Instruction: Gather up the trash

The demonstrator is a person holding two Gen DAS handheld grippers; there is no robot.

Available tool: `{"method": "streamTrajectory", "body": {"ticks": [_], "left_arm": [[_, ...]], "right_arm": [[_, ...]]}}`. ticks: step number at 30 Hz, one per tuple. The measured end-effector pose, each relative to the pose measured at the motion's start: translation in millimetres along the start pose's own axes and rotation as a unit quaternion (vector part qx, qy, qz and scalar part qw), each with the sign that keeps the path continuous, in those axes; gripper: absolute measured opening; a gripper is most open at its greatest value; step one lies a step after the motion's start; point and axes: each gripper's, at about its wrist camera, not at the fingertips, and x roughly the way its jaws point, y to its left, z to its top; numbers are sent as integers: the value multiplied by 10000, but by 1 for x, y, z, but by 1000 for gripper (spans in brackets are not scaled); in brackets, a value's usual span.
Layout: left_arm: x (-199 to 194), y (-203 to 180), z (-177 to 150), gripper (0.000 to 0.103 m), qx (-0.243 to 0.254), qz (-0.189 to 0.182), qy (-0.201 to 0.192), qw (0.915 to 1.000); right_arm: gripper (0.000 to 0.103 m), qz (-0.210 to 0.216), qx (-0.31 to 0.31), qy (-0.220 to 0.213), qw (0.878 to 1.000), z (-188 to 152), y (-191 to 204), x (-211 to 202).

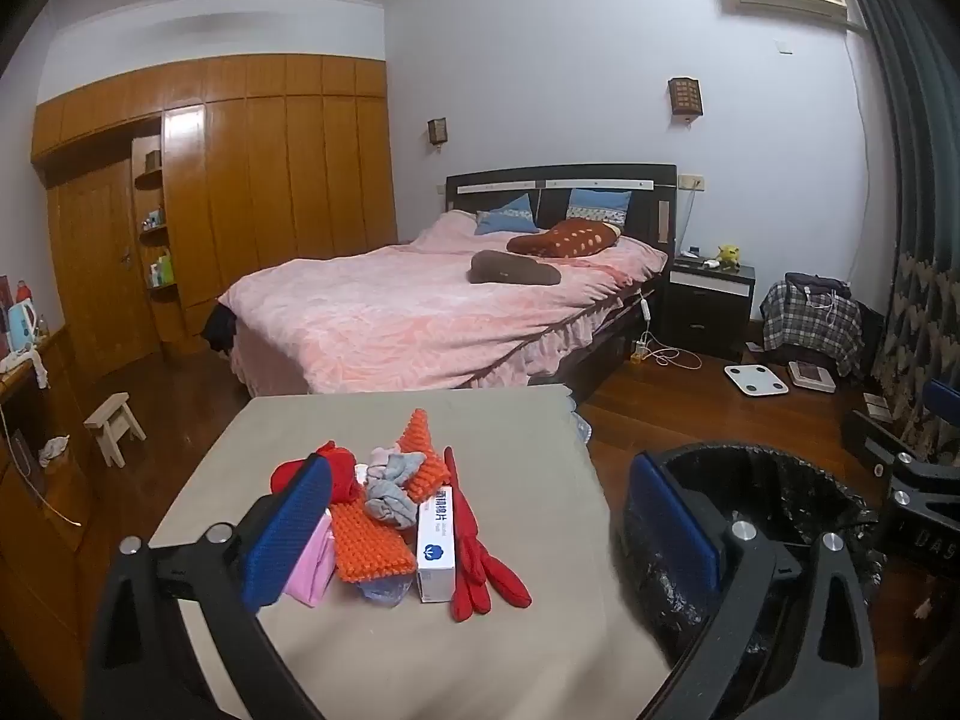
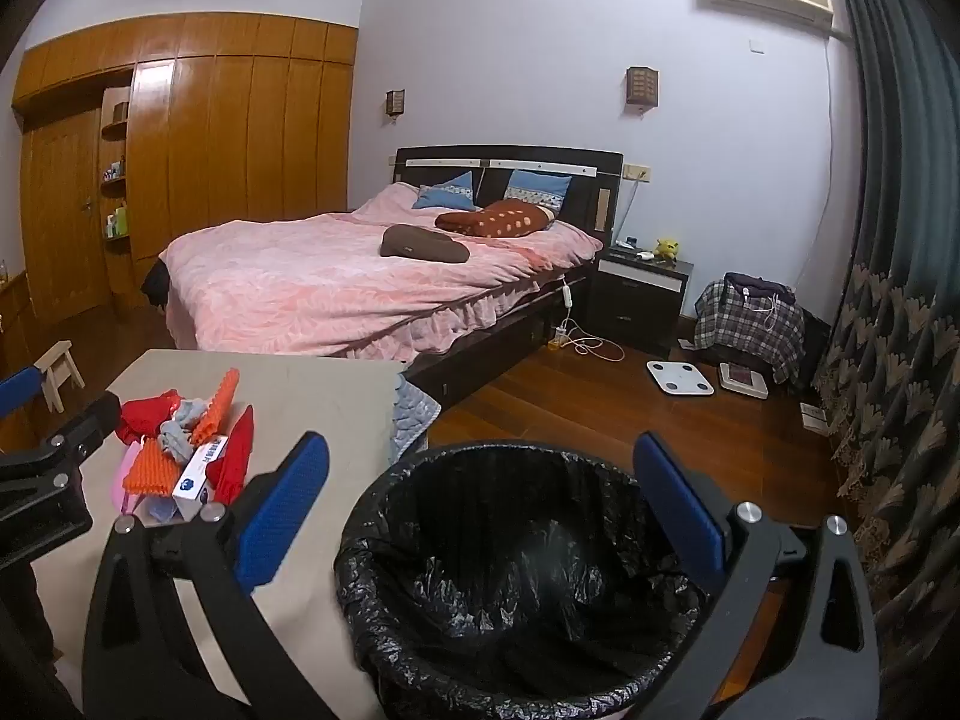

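Hovering above the tabletop point(image 1: 372, 660), the left claw point(image 1: 480, 534) gapes fully, empty. The right claw point(image 2: 480, 510), equally wide, holds nothing over the bin point(image 2: 516, 576).

A beige table point(image 1: 372, 648) is strewn with a red glove point(image 1: 480, 564), an orange knobbed mat point(image 1: 366, 540), a grey cloth point(image 1: 390, 486), a pink piece point(image 1: 309, 570) and a white box point(image 1: 437, 546) marked in blue. The bin point(image 2: 522, 570) is lined in glossy black. Blue ridged pads are seen on the black left gripper point(image 1: 480, 534) and right gripper point(image 2: 480, 516). The bed point(image 1: 420, 306) is covered in patterned pink, with blue pillows point(image 1: 504, 216) and a brown, spotted cushion point(image 1: 564, 238).
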Motion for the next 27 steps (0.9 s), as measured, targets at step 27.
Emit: {"method": "streamTrajectory", "body": {"ticks": [27], "left_arm": [[0, 0, 0, 97, 1, 3, -3, 10000]], "right_arm": [[98, 3, -16, -15, 10000, 2, 1, 0]]}}
